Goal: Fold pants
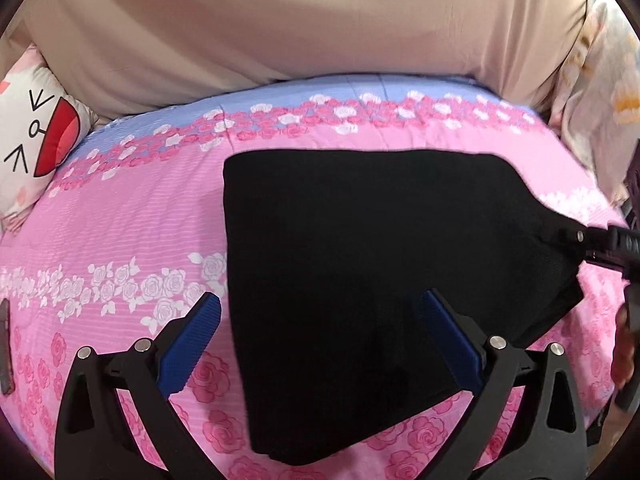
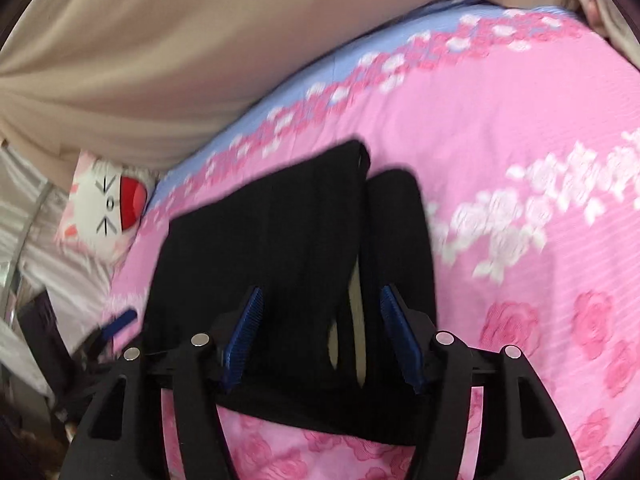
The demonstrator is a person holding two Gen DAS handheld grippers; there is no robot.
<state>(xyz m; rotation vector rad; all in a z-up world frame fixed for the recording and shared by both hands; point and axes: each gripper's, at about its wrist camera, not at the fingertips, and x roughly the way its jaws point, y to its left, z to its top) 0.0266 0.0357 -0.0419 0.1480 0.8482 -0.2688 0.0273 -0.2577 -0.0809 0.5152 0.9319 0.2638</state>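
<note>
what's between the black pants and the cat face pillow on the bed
Only bare pink floral bedspread lies between the pants and the cat pillow, shown in the left wrist view.

So the pants (image 1: 360, 280) are lying on the bedsheet (image 1: 120, 220), more toward the right side of it from my left gripper's view. My left gripper (image 1: 320, 344) hovers over their near edge, one finger over the sheet on the left, the other over the cloth. My right gripper (image 1: 600, 240) comes in from the right and meets the pants at their right corner. In the right wrist view, my right gripper (image 2: 320, 336) sits over the near end of the pants (image 2: 260, 248). A cushion (image 1: 32, 140) rests at the far left edge, and a curtain (image 1: 280, 20) hangs behind the bed.
</note>
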